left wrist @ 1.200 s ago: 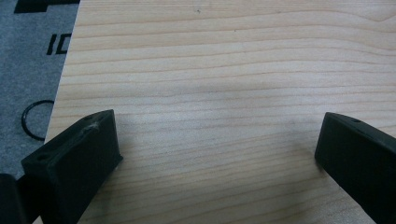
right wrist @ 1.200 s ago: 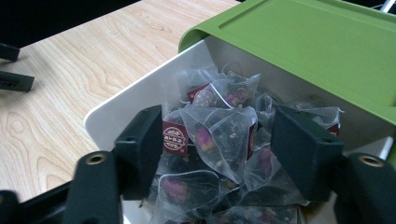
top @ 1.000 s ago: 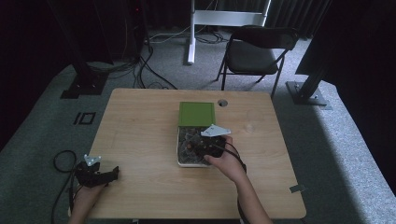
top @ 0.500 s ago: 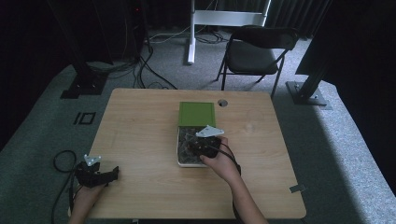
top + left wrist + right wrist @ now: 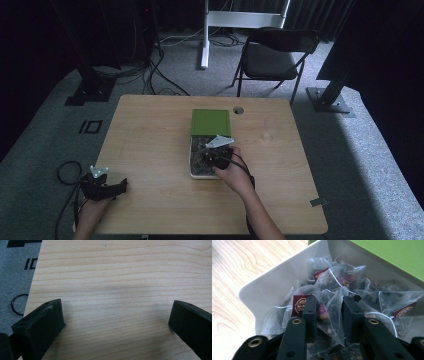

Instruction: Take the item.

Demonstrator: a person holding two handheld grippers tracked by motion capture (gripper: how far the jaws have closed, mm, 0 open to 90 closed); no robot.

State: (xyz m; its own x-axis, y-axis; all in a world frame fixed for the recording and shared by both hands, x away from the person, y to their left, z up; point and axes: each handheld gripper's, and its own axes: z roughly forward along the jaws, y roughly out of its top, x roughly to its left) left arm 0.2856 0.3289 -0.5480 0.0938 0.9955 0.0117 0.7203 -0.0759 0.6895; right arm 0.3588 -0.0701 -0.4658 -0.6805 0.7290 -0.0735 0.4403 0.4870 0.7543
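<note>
A mesh tea bag (image 5: 329, 312), pyramid-shaped with a pink rosebud inside, sits between the two black jaws of the right gripper (image 5: 329, 315), which are drawn in to a narrow gap and press on its thin sides. It lies on top of a heap of like tea bags (image 5: 342, 282), their dark red tags and white strings tangled, in a white box (image 5: 262, 290) whose green lid (image 5: 210, 121) lies just beyond it toward the far edge of the desk (image 5: 150, 150). The box stands a little right of the desk's middle.

The risks, as I judge them: the hold is on soft mesh, not on anything stiff, so the bag may slip out on lifting; a neighbour's string looped over it could drag a second bag up; and a hard squeeze might split the mesh and spill the tea.

The left gripper (image 5: 102, 187) rests at the near left corner of the desk, its jaws wide apart over bare wood, holding nothing. A chair (image 5: 275, 55) stands on the floor beyond the far edge.
</note>
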